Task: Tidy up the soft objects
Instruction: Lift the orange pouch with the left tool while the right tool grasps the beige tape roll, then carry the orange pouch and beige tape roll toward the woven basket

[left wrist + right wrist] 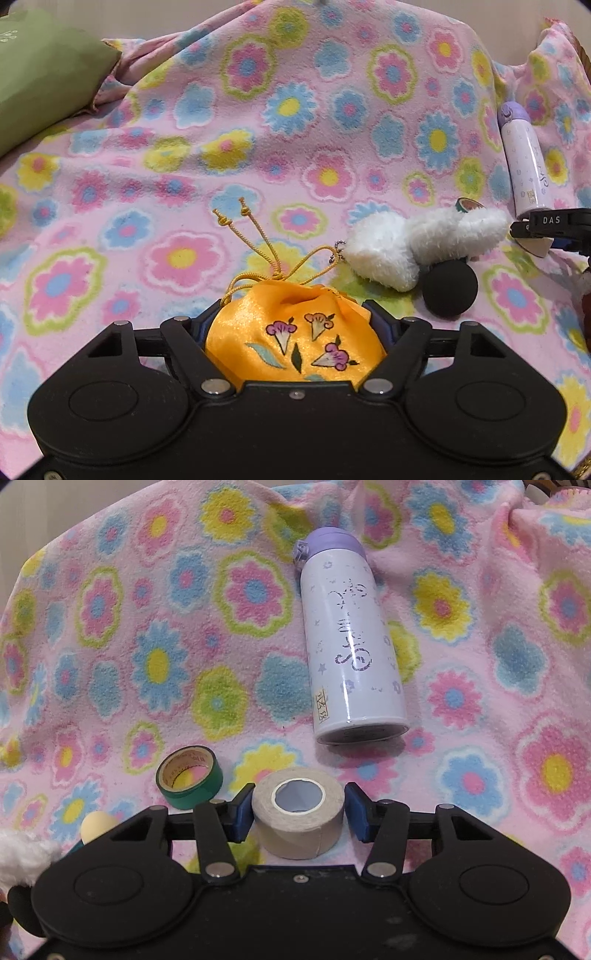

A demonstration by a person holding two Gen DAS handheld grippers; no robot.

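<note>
left hand-held gripper (295,325) clenched on shiny orange drawstring pouch (295,336) with embroidered purple flowers, right hand-held gripper (299,808) around beige tape roll (299,816)

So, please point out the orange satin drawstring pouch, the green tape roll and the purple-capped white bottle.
orange satin drawstring pouch (295,332), left wrist view, embroidered front.
green tape roll (190,780), right wrist view, outer band.
purple-capped white bottle (347,642), right wrist view, printed body.

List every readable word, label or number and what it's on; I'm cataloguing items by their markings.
"DAS": on the right gripper, seen from the left wrist.
Purple script on the bottle: worn, unreadable.
Small boxed label near the bottle's base: too small.
Print inside the green tape roll: too blurred.
Yellow pouch: flowers only, no text.
</note>
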